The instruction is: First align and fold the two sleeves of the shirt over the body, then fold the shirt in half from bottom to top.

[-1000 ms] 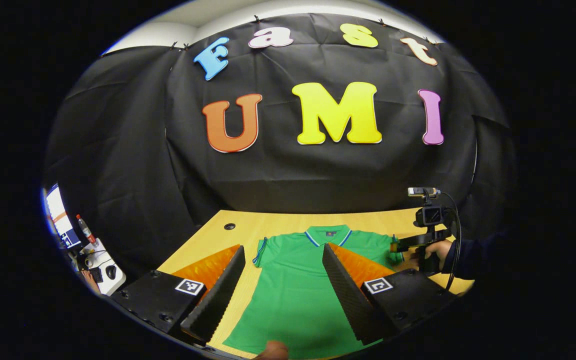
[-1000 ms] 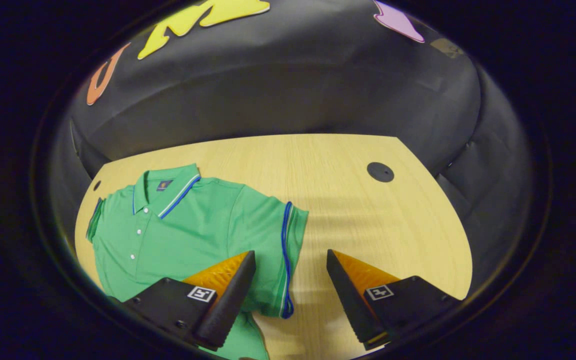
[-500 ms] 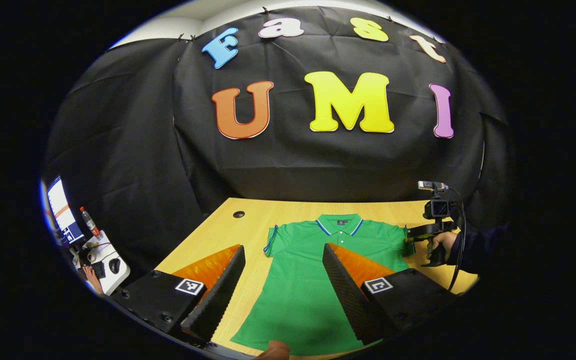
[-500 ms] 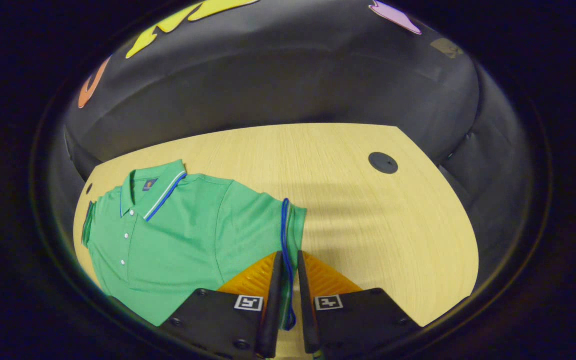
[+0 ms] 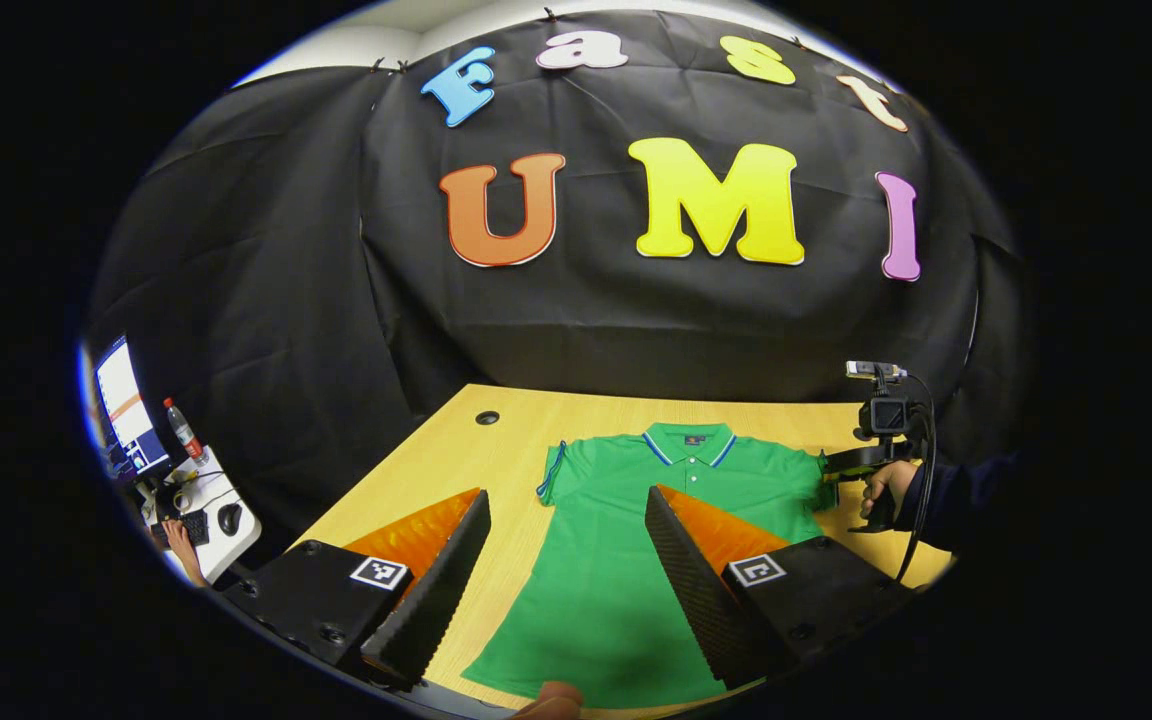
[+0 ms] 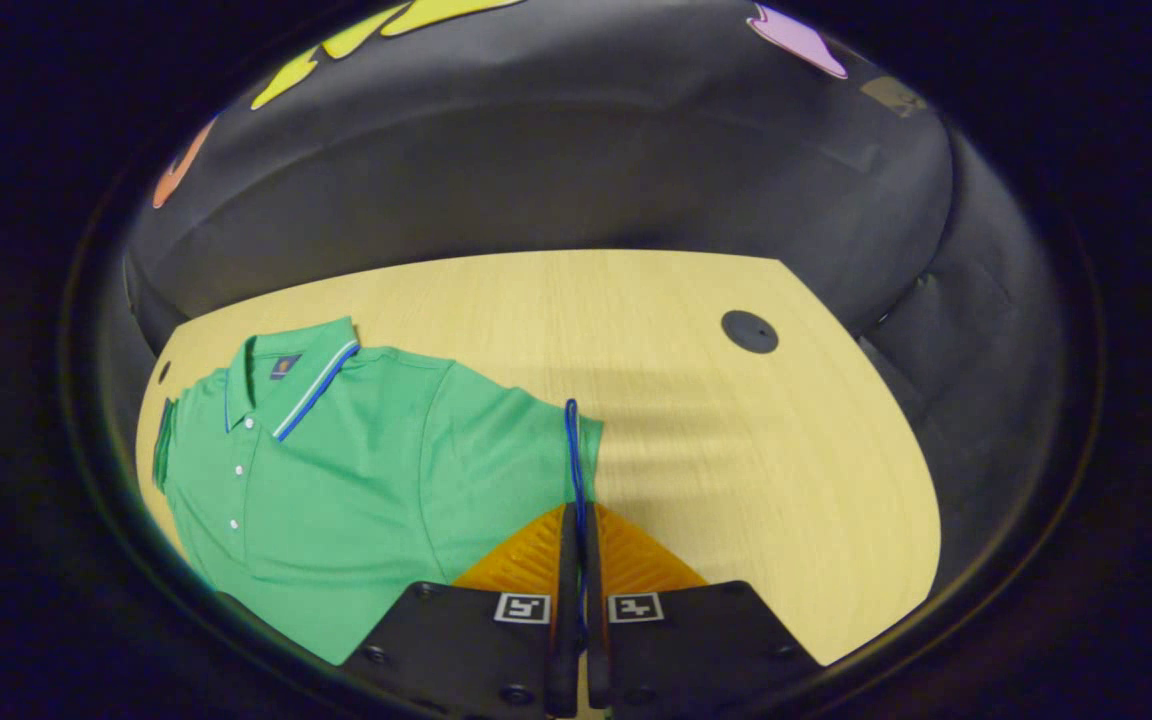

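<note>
Green polo shirt (image 5: 656, 530) lies flat, front up, on the wooden table (image 5: 456, 470), collar (image 5: 688, 442) toward the booth wall, hem at the near edge. Neither sleeve is folded over the body yet. In the right gripper view the shirt (image 6: 336, 480) sits left of centre, buttons and blue-striped collar (image 6: 296, 385) visible.

Right gripper (image 6: 579, 560): fingers nearly together, pinched on the blue-trimmed cuff edge of the right sleeve (image 6: 536, 450). The blue trim runs straight down into the thin gap between the two fingers, so both press on the cuff. The sleeve fabric just ahead of the tips looks slightly raised off the table; can't tell how much. From the left gripper view the same tool (image 5: 841, 462) sits at the shirt's right sleeve, held by a hand (image 5: 881, 485) in a dark sleeve, cable looping off the back.

Left gripper (image 5: 566, 540): wide open, holding nothing. It hovers above the lower body of the shirt, one finger over bare table left of the shirt, the other over the green fabric. Can't confirm any contact with the cloth. Left sleeve (image 5: 561, 470) lies spread out on the table, untouched.

Table also has a round black grommet (image 6: 749, 331) well right of the shirt and another (image 5: 487, 417) near the far left corner. Off to the left, a side desk with a monitor (image 5: 121, 405) and a bottle (image 5: 179, 430).
</note>
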Motion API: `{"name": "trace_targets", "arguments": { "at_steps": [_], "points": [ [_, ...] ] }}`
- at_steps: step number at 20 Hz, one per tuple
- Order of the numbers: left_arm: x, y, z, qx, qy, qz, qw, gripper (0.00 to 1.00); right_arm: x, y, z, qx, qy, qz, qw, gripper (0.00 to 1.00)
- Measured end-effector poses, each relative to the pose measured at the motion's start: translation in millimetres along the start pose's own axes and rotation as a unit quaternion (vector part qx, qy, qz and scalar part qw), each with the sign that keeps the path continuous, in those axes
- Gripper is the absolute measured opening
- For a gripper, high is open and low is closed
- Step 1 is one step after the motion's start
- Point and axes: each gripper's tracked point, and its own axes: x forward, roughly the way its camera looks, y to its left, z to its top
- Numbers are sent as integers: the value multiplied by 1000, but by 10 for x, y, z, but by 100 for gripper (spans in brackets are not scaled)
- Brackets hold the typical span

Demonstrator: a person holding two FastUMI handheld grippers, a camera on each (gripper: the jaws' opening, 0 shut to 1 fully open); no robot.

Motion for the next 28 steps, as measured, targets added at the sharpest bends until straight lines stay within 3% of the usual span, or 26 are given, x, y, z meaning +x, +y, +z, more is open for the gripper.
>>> {"name": "trace_targets", "arguments": {
  "at_steps": [4,11,21,28],
  "points": [
    [-33,7,45,-8,-6,-3,1000,100,-228,127,253,-8,-32,7,999,6],
    [-113,159,-25,-15,-4,-1,1000,100,-470,741,425,-58,-69,48,995,6],
    [-204,599,-226,-30,13,30,999,100,-441,1705,-27,-115,-39,89,989,6],
    [-248,852,-395,-37,28,40,998,100,-331,1973,-375,-131,-5,85,988,7]
  ]
}}
